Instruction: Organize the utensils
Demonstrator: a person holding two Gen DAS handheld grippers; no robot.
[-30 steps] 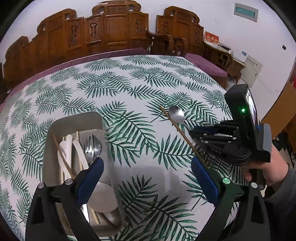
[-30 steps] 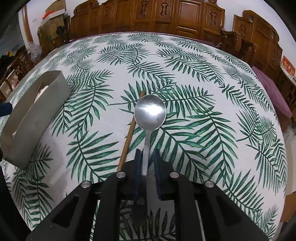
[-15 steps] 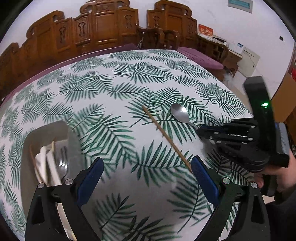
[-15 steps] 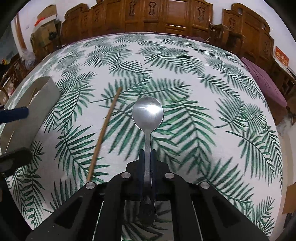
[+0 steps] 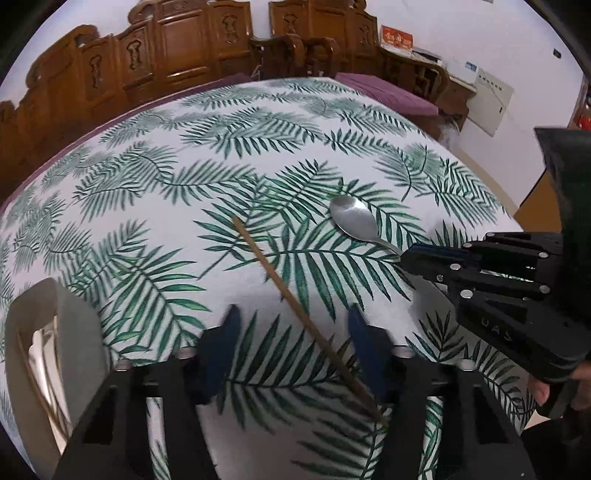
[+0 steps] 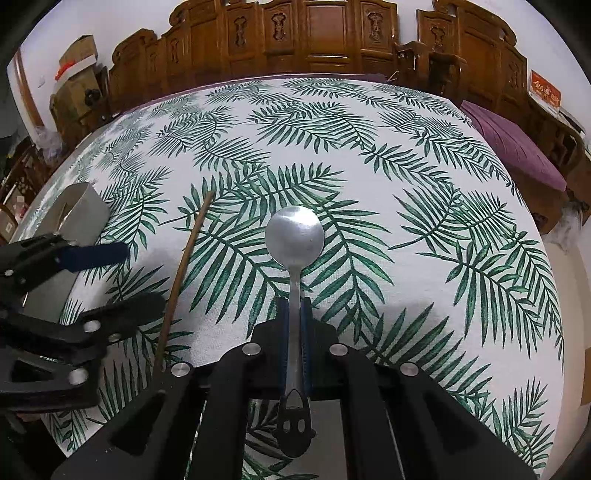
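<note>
My right gripper [image 6: 294,317] pinches the slim handle of a shiny metal spoon [image 6: 294,236], round bowl pointing forward, low over the table [image 6: 424,155]. My left gripper [image 5: 291,332] is spread wide, blue pads either side of a thin brown wooden chopstick [image 5: 295,302] lying flat on the cloth; I can't tell if it touches. A grey, round-cornered tray [image 5: 70,332] sits at the left table edge, holding utensils, near the left gripper. The smooth white cloth with green fern print has lots of free room ahead. Carved wooden chairs [image 6: 332,33] line the far side.
</note>
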